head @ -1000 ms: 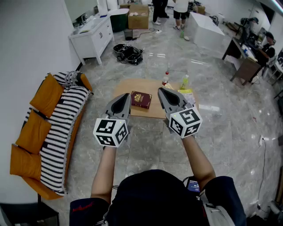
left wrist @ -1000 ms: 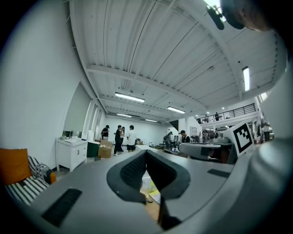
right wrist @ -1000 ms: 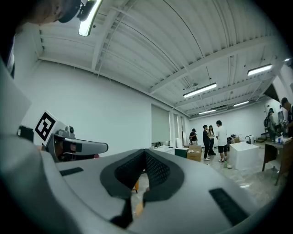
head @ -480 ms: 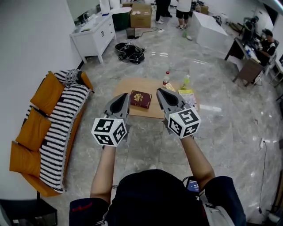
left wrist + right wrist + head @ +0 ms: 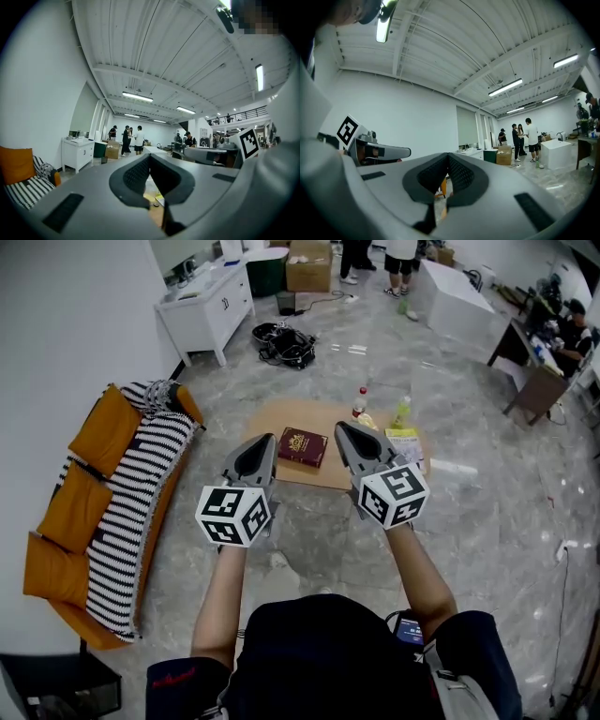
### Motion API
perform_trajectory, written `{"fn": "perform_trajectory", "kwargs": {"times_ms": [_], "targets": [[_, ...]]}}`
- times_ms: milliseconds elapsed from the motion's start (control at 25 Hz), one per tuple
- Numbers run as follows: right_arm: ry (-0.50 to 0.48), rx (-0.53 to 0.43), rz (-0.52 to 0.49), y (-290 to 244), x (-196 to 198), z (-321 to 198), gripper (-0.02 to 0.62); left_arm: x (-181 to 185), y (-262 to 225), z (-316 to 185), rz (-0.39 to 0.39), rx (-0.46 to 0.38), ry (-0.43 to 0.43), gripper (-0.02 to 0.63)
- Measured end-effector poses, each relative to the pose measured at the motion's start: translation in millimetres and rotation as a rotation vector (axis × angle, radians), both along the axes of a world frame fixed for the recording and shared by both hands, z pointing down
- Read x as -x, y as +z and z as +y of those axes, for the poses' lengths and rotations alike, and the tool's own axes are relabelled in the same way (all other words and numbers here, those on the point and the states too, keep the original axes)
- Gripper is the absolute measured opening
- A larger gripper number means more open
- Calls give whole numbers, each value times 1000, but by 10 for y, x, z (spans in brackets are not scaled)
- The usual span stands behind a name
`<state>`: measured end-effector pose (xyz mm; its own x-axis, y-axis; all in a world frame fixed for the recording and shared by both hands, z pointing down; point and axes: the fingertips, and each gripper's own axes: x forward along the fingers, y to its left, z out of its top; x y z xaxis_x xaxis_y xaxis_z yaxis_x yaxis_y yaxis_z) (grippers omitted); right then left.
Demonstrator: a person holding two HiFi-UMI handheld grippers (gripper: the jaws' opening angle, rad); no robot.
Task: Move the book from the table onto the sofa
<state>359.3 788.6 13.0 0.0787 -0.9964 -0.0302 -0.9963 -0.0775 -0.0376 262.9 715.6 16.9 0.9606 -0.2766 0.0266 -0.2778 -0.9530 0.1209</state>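
Observation:
A dark red book (image 5: 302,447) with a gold emblem lies on the low wooden table (image 5: 281,413), seen in the head view between my two grippers. My left gripper (image 5: 263,441) is held level in the air on the near side of the table, shut and empty. My right gripper (image 5: 342,429) hangs level beside it, also shut with nothing in it. The orange sofa (image 5: 103,512) with a black-and-white striped throw stands along the left wall. In the left gripper view its shut jaws (image 5: 149,159) point over the table; in the right gripper view the shut jaws (image 5: 447,161) point across the room.
A red-capped bottle (image 5: 361,401), a green bottle (image 5: 402,412) and a yellow packet (image 5: 406,442) stand on the table's right part. A white cabinet (image 5: 206,306), bags on the floor (image 5: 284,343), cardboard boxes and standing people are at the back. A desk (image 5: 536,381) is at right.
Both grippers have drifted a little forward toward the table, still shut. The view has shifted so the table and sofa sit slightly higher and closer.

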Motion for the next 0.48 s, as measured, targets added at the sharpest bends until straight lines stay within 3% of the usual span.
{"fn": "perform_trajectory", "kwargs": {"times_ms": [480], "targets": [[-11, 29, -1, 140, -302, -688, 9, -354, 148, -683, 2, 34, 14, 15]]}}
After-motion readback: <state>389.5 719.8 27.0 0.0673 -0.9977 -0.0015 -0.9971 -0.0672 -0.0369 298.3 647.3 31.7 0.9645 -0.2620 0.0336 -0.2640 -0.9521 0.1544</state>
